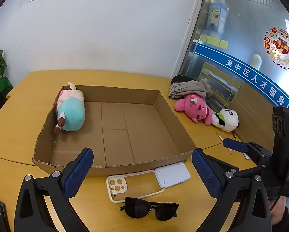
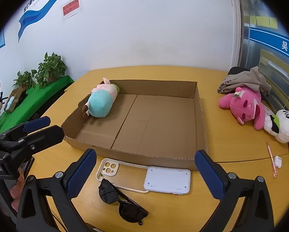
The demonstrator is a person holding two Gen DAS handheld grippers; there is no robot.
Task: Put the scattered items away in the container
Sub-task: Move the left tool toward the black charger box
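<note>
On the yellow table (image 1: 14, 104) sits a big flat cardboard box (image 1: 115, 127), in the middle of both views. Inside it, at the upper left corner, lies a blue and pink plush toy (image 1: 70, 112) on its side. Just below the box's front wall lie a clear phone case (image 1: 132, 183), a white flat gadget (image 1: 172, 175) touching the case, and black sunglasses (image 1: 150, 209) nearer the bottom of the frame.

At the right side of the frame, outside the box, a pink plush (image 2: 245, 108) and a panda plush (image 2: 283, 125) touch each other.

Both grippers are wide open and hold nothing: the left gripper (image 1: 142, 172) and the right gripper (image 2: 145, 172) hang above the small things.
</note>
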